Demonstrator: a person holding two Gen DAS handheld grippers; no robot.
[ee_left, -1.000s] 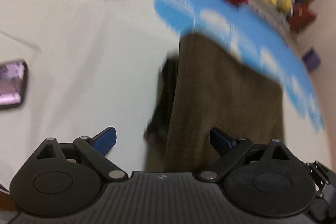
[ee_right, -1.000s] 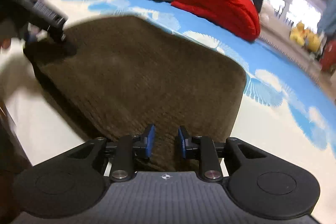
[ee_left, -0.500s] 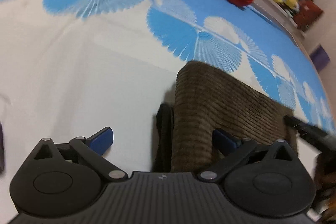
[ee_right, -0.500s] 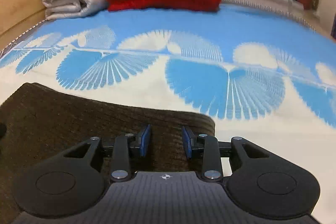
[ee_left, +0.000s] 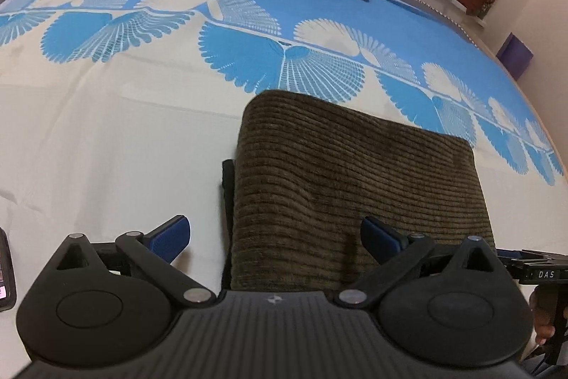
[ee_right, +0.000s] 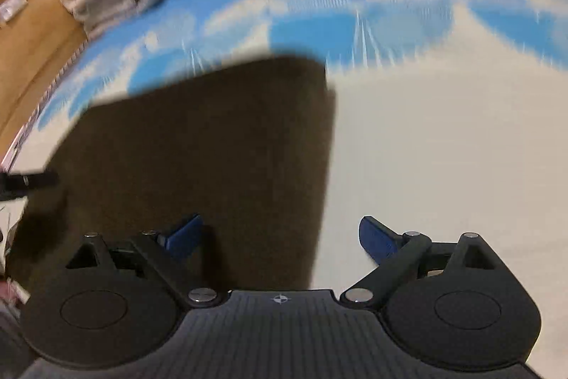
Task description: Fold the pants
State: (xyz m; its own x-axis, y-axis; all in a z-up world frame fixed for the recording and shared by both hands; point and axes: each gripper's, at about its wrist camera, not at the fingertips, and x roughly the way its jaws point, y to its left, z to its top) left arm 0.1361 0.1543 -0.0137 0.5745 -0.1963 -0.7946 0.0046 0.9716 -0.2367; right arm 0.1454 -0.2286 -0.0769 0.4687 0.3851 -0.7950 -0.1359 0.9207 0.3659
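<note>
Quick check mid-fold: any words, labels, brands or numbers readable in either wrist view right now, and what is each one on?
"DAS": white letters on a black bar of the right gripper, at the right edge of the left wrist view, beside the folded brown pants.
Phone screen at the left edge of that view: lit, but too cropped to read.
Small emblem on the left gripper's body: a symbol, no letters.
Right wrist view: motion-blurred, nothing readable.

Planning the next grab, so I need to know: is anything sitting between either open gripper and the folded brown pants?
Nothing visible does. The left gripper and the right gripper both hang open right over the brown corduroy pants, with only the bedsheet around them.
</note>
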